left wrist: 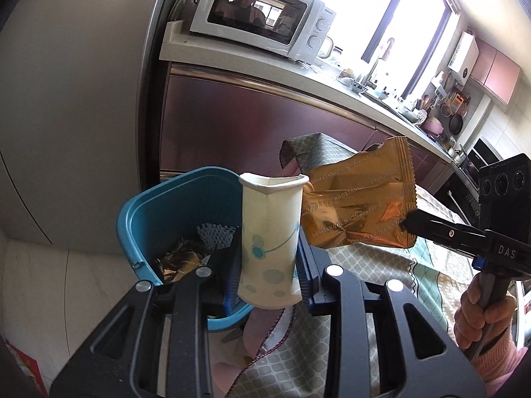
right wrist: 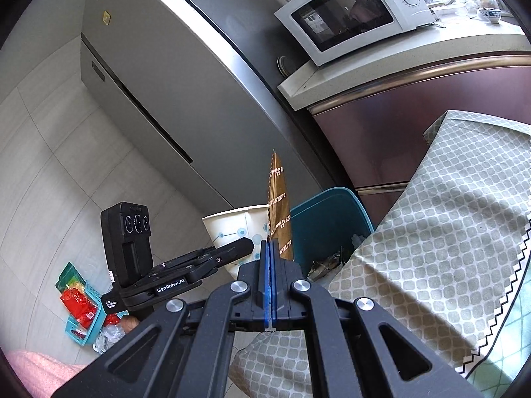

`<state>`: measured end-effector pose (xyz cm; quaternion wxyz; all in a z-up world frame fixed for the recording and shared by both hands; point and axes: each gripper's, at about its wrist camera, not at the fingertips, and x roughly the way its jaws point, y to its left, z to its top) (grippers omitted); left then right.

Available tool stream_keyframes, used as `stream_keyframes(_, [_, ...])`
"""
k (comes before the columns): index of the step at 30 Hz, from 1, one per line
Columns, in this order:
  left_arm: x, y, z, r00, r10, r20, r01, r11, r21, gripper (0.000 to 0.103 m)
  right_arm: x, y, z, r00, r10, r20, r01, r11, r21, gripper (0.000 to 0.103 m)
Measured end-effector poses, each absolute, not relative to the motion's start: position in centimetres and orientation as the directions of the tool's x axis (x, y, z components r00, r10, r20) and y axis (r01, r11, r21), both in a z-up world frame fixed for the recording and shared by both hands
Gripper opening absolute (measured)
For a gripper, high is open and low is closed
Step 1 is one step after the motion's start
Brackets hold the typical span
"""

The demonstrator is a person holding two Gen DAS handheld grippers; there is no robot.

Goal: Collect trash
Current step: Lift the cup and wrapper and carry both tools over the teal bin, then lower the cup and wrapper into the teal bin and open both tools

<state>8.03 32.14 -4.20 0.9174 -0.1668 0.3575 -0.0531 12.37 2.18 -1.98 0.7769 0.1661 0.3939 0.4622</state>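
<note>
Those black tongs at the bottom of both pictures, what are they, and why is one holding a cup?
They are grabbing tools, and a person holds one in each hand. A small camera rides on each, so each picture looks along its own tongs. The left tongs squeeze a squashed paper cup. The right tongs are shut on a golden snack wrapper. Both hang near a blue bin that already holds some trash, beside a table under a patterned cloth.

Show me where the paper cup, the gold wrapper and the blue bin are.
paper cup point(left wrist: 268, 238), left wrist view, middle of its side.
gold wrapper point(left wrist: 361, 199), left wrist view, middle of its face.
blue bin point(left wrist: 149, 212), left wrist view, inner wall.
</note>
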Motion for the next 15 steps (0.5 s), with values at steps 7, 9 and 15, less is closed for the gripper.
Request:
stream_keyframes(7, [8.0,32.8,-4.6,0.737,-0.198,-0.646,-0.043,0.940,-0.337,0.030,12.7,3.3,-2.7,0.252,0.843,-0.475,-0.581,0.525,0.623,0.000])
stream_keyframes(9, [8.1,32.9,-4.7,0.736,-0.193,-0.649,-0.050,0.940,-0.336,0.030,12.9,3.7,-3.0,0.249,0.840,-0.482,-0.576,0.529,0.624,0.000])
stream_keyframes(15, [8.5,33.4,-5.3,0.726,-0.179,-0.663,-0.072,0.940,-0.332,0.030,13.4,4.9,-3.9,0.229,0.835,-0.500,-0.562,0.532,0.633,0.000])
